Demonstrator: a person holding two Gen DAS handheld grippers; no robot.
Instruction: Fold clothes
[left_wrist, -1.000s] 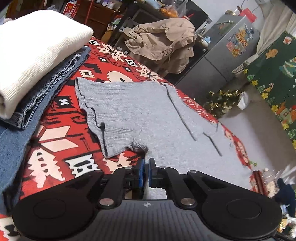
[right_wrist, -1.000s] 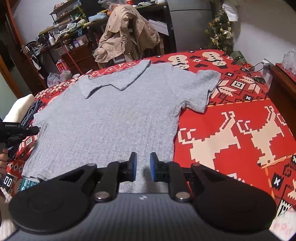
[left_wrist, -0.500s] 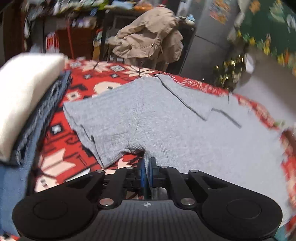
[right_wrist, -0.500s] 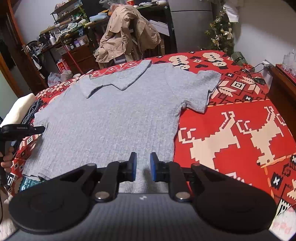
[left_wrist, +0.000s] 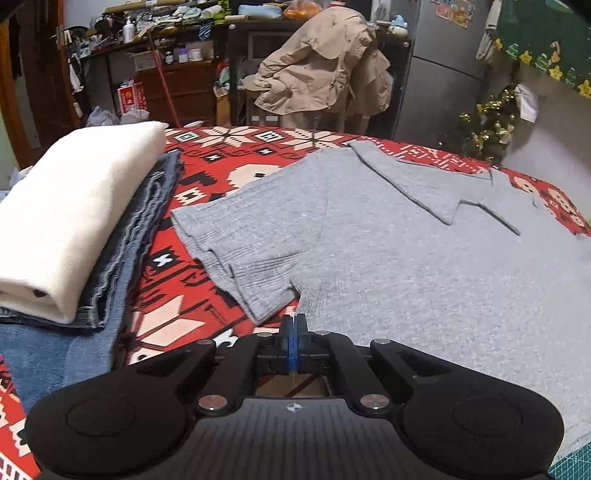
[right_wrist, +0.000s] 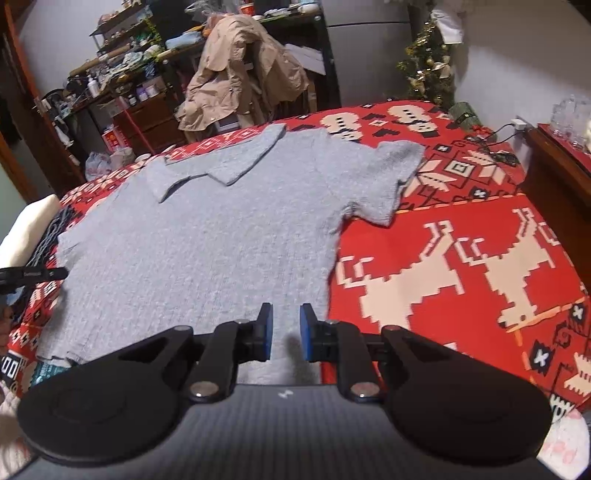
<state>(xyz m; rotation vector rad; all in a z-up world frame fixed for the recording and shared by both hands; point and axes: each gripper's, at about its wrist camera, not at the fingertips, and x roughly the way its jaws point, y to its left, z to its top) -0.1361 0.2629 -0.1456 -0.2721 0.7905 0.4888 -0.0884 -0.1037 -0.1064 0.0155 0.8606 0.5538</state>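
A grey short-sleeved collared shirt (left_wrist: 388, 251) lies spread flat on a red patterned blanket (left_wrist: 207, 173); it also shows in the right wrist view (right_wrist: 207, 236). My left gripper (left_wrist: 293, 325) is shut and empty, just in front of the shirt's left armpit, above the blanket. My right gripper (right_wrist: 285, 325) is open, its blue pads hovering over the shirt's lower hem near its right side. The left gripper's tip (right_wrist: 44, 274) shows at the left edge of the right wrist view.
A folded white garment (left_wrist: 70, 206) sits on folded jeans (left_wrist: 125, 258) at the left of the blanket. A beige jacket (left_wrist: 317, 74) hangs on a chair behind the bed. A wooden nightstand (right_wrist: 557, 170) stands at the right. Blanket (right_wrist: 461, 266) lies bare to the shirt's right.
My left gripper has closed fully and swung its view rightward along the shirt's side. The right gripper has stayed open and almost still over the hem.
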